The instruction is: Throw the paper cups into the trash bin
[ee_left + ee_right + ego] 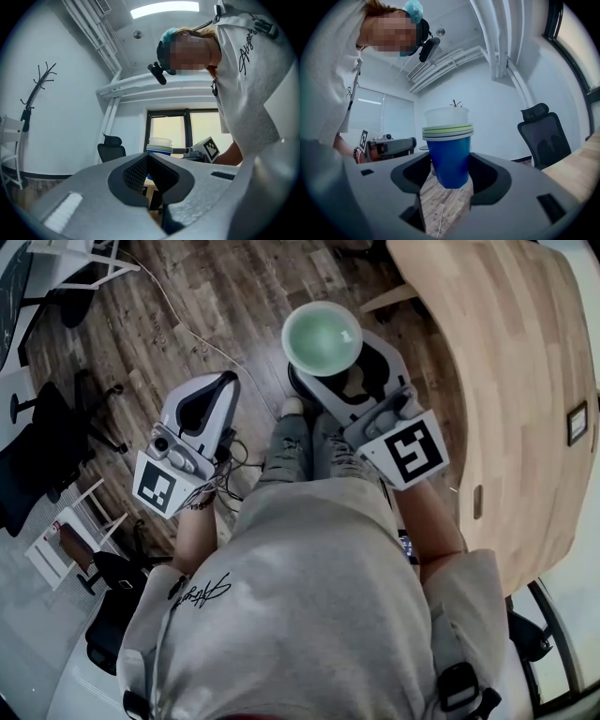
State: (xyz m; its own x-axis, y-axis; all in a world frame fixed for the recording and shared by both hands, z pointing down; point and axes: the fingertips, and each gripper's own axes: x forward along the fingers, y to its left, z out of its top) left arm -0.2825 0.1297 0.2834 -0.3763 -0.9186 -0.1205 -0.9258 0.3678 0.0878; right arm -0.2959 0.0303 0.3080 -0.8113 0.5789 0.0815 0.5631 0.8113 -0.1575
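Observation:
A stack of nested paper cups (pixel 322 337), blue on the outside with a pale green inside, stands upright between the jaws of my right gripper (pixel 343 368), held above the dark wood floor. In the right gripper view the blue cup stack (pixel 449 157) fills the gap of the right gripper (pixel 450 172), which is shut on it low on its side. My left gripper (pixel 214 397) is held lower left of the cups, apart from them, shut with nothing in it. In its own view the left gripper (pixel 147 160) shows its pads pressed together, with the cup stack (pixel 159 145) beyond.
A light wooden table (pixel 511 381) runs along the right. Black office chairs (pixel 37 460) and a white frame (pixel 70 540) stand at the left, and a thin cable (pixel 178 324) lies across the floor. Another black chair (pixel 543 136) stands by the table.

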